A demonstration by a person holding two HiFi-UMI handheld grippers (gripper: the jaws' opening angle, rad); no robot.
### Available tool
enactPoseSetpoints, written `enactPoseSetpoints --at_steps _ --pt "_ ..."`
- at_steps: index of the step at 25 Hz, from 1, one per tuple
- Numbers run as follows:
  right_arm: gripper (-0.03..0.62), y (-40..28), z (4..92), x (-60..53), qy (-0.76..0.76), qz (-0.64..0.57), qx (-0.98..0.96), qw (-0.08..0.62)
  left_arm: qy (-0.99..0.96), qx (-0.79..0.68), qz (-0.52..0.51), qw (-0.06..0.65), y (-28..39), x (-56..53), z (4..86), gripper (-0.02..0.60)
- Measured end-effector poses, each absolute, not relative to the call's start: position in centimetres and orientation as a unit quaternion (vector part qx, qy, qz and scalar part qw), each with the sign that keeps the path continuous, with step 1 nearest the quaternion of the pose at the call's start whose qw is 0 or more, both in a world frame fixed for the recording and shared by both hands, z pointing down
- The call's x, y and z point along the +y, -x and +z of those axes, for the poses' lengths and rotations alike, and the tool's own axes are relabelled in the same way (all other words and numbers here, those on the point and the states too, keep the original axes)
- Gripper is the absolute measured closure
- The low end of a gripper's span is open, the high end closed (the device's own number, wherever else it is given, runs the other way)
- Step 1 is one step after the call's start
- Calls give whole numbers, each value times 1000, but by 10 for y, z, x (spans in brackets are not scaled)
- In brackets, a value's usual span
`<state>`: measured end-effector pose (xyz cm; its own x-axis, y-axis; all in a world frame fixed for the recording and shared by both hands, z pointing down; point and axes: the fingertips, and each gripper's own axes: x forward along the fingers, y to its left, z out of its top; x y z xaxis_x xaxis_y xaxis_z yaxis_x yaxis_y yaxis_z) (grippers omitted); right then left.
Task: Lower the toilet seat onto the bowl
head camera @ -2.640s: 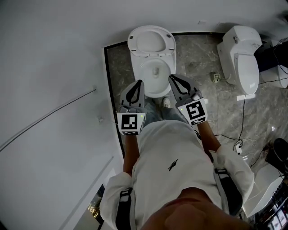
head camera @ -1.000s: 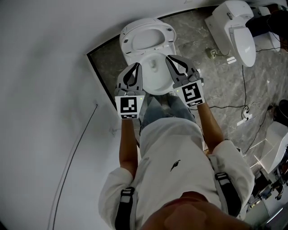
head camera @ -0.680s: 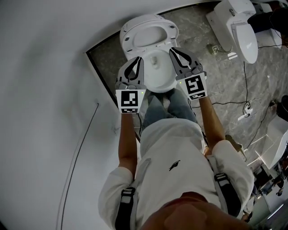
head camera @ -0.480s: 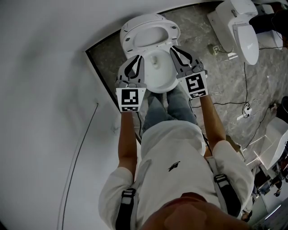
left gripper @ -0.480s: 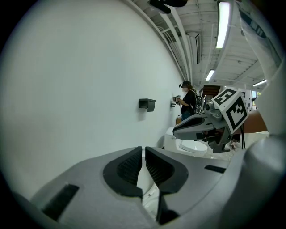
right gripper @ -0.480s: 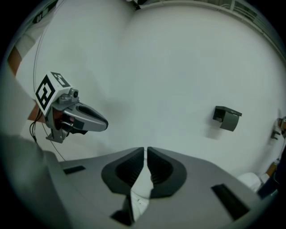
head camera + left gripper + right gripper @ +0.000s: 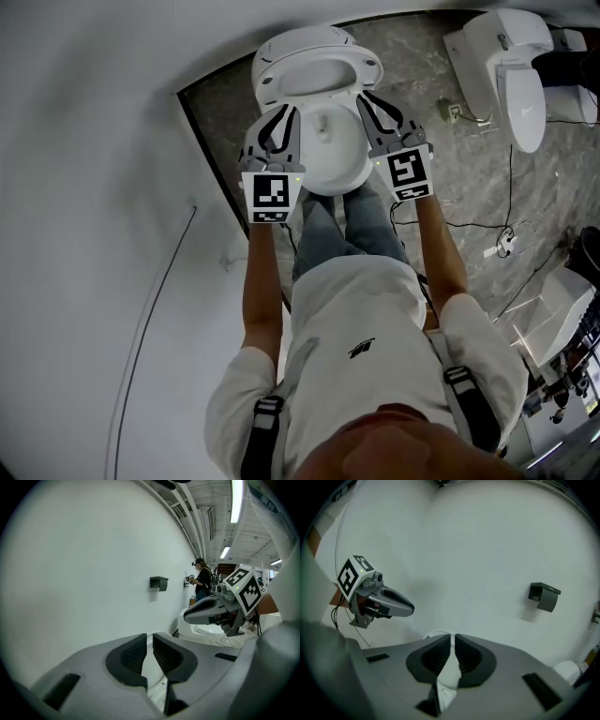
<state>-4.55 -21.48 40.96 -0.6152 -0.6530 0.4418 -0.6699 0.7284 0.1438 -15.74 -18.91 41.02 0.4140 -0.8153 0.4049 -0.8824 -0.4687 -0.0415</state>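
The toilet seat [image 7: 314, 56] stands up at the top middle of the head view, behind the bowl [image 7: 330, 164], and is not down yet. It lies just past the tips of both claws, which sit one at each side of it. My left gripper [image 7: 284, 114] and right gripper [image 7: 366, 99] look about equally near it, and I cannot tell if either touches. Both claws are squeezed shut with nothing in them. The gripper views show that well, but mostly white wall [image 7: 93, 564]. Only the head view shows the whole seat.
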Motion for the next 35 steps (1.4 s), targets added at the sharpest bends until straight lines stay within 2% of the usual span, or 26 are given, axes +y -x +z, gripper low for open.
enactPoseSetpoints --at_steps 15,25,26,28,35 --pt "559 45 441 -251 -345 -16 -894 285 -827 -509 216 100 154 -224 444 551" --pt "528 49 458 -272 -341 -16 -892 295 -823 -507 231 110 161 -243 463 547" --pt "525 50 460 -274 -340 -16 -892 296 -823 -506 233 112 161 -244 466 535" --pt "522 50 463 -276 -339 -17 -892 298 -822 -504 237 116 162 -246 472 471" --pt "505 53 473 -289 -337 -19 -891 305 -819 -502 250 123 167 -259 489 465"
